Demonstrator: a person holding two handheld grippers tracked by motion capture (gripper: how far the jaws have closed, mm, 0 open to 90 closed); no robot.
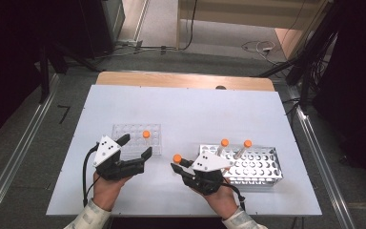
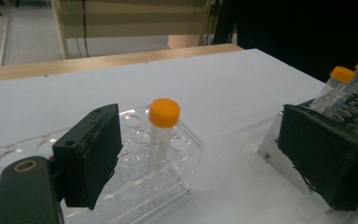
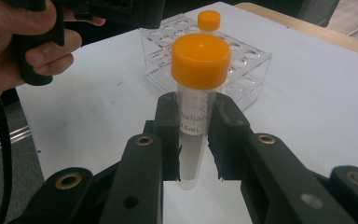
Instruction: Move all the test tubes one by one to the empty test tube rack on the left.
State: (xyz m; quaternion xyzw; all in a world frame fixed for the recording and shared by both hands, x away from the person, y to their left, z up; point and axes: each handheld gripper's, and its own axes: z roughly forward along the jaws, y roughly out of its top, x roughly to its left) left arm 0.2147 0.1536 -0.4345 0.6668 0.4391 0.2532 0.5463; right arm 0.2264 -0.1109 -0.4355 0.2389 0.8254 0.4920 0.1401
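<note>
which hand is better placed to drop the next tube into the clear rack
Right, probably: the right tool is shut on an orange-capped tube; the left tool is open at the clear rack.

the right gripper [image 2: 335, 163] hides the lower parts of the metal rack's tubes [image 2: 338, 86].
</note>
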